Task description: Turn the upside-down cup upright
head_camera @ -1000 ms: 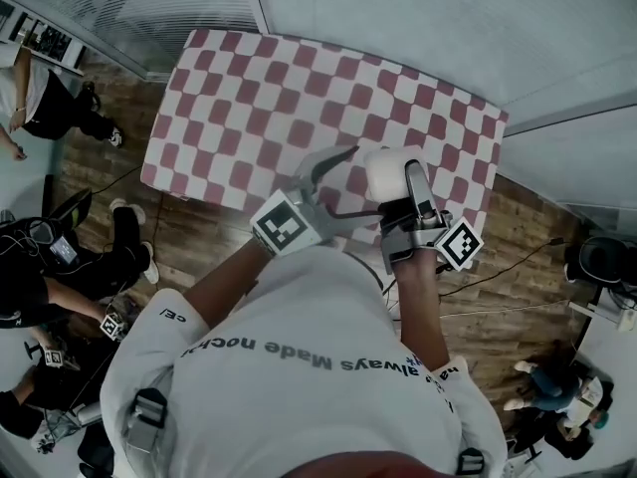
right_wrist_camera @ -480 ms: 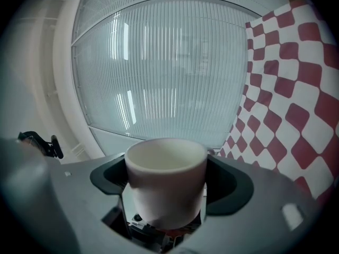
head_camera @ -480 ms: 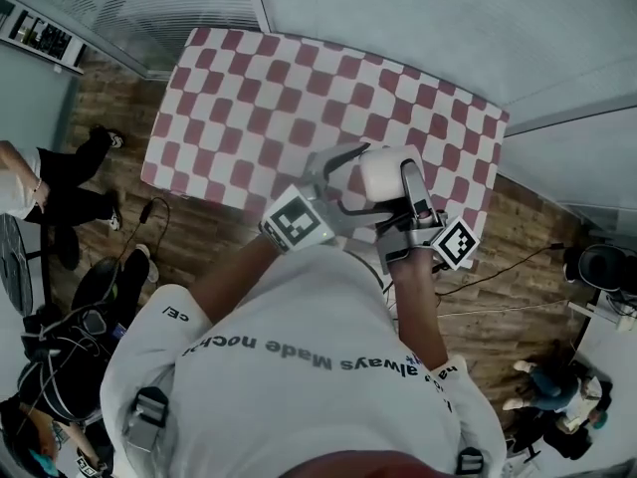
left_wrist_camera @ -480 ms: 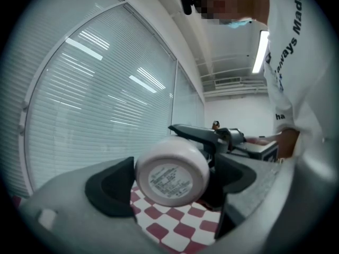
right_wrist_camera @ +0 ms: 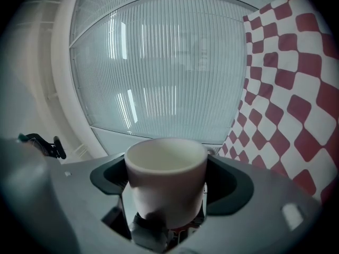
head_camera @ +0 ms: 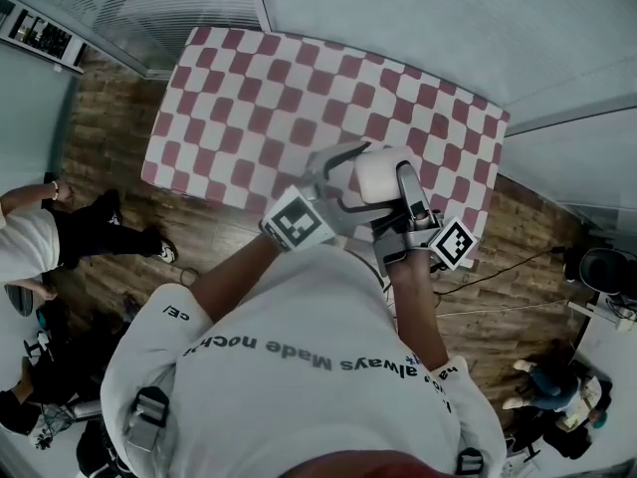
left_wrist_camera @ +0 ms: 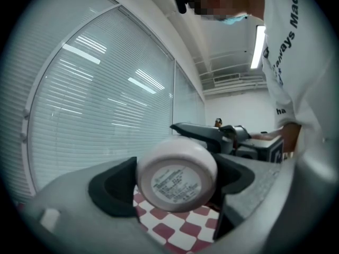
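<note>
A white cup (head_camera: pixel 386 172) hangs in the air over the near edge of the checkered table (head_camera: pixel 259 98), lying on its side. My right gripper (head_camera: pixel 395 185) is shut on its wall; in the right gripper view the cup (right_wrist_camera: pixel 167 179) fills the gap between the pads, mouth open toward the blinds. My left gripper (head_camera: pixel 350 179) comes from the left, and its jaws are closing with the cup's base end between them. In the left gripper view the labelled base (left_wrist_camera: pixel 177 178) faces the camera, and I see no pad pressing on it.
The red-and-white tablecloth (left_wrist_camera: pixel 177 227) shows below the cup. Window blinds (right_wrist_camera: pixel 159 73) run along the far side of the table. People stand on the wooden floor at the left (head_camera: pixel 60 237), and gear lies at the lower right (head_camera: pixel 557 396).
My left gripper has moved right until its jaws straddle the cup's base. The right gripper and cup shifted slightly left. The people on the floor at left have moved about.
</note>
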Demonstrator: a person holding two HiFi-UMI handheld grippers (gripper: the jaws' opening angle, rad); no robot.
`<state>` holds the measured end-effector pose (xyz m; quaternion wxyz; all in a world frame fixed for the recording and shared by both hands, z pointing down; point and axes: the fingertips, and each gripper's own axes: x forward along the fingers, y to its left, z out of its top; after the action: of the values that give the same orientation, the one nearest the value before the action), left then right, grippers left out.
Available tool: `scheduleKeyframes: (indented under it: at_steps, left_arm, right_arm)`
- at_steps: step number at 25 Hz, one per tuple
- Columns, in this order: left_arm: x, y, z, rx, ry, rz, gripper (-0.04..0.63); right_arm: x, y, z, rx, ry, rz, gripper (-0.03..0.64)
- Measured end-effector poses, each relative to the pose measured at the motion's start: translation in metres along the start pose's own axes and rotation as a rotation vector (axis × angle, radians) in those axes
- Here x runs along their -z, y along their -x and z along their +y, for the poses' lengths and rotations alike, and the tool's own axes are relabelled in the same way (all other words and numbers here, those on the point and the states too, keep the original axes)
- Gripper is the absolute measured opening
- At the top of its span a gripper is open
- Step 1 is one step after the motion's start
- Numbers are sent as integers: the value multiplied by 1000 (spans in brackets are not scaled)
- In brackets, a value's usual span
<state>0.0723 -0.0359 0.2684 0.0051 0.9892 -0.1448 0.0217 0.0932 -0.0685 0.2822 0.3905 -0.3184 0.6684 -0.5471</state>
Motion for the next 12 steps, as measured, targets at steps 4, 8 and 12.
scheduleKeyframes:
  at_steps: [4,8,12]
  left_arm:
    - [1,3,0,-9,-17,-1,446]
    - [-10,4,1,-29,2,-68,445]
    - [-14,8,3,-30,17,-92,445]
  right_arm:
    - [2,-2,2,-28,-6,13,425]
    - [4,-3,7,-67,-4,31,419]
    - [8,-4,17,-92,22,50,453]
